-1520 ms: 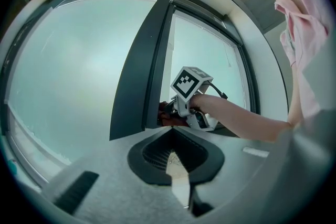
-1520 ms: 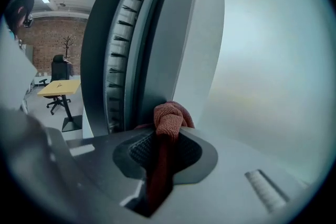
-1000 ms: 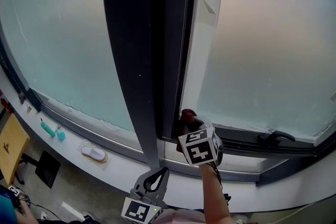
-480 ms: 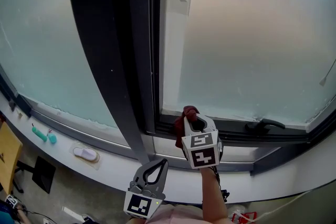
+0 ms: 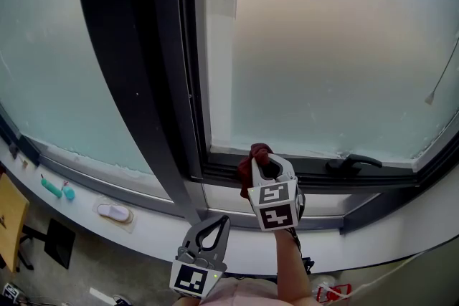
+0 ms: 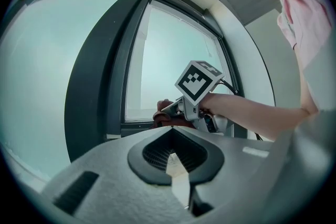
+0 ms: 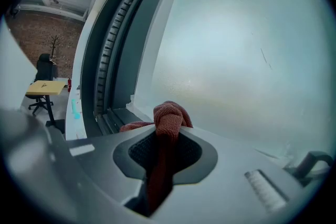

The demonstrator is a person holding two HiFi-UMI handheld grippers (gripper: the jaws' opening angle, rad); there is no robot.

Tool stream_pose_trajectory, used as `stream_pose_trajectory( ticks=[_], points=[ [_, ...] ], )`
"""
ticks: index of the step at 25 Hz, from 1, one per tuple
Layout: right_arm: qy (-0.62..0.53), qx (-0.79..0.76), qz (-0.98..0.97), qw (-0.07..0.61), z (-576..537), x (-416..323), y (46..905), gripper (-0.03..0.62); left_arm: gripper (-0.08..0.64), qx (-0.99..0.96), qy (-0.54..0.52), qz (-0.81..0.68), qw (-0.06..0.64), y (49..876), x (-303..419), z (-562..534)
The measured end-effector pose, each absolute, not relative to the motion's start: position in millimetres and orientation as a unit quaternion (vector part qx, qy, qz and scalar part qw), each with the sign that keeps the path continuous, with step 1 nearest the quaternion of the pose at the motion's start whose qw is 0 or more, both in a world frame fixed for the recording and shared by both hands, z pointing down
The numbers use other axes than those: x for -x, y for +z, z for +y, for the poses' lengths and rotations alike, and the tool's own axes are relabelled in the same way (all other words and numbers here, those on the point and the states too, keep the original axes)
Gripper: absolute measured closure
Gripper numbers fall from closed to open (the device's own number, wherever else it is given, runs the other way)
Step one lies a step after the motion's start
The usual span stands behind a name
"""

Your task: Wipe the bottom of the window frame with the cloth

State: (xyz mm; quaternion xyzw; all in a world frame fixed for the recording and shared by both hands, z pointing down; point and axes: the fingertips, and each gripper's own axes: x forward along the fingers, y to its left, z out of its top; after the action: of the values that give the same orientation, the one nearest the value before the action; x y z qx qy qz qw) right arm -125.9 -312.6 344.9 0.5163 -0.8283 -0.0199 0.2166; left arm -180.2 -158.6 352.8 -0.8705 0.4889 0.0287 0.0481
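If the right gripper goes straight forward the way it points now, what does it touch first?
Most likely the frosted pane, just above the bottom frame rail. The red cloth held in the right gripper sticks out past its fingers, so the cloth would touch first. Depth is unclear.

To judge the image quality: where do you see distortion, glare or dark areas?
Head view: the dark window frame bows and the glass glows hazy. Right gripper view: strong fisheye, black corners, the cloth sharp against the bright glass. Left gripper view: fisheye too, black rim.
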Motion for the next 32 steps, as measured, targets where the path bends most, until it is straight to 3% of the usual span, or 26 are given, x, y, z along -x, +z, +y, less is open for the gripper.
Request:
stream_pose_trajectory(
  ticks=[32],
  points=[
    [0.023, -0.549, -0.814, 0.188, -308.5, 44.0, 347.5, 0.528, 0.561, 0.885, 0.02, 0.465, 0.015, 363.3, 131.2, -160.1]
  ],
)
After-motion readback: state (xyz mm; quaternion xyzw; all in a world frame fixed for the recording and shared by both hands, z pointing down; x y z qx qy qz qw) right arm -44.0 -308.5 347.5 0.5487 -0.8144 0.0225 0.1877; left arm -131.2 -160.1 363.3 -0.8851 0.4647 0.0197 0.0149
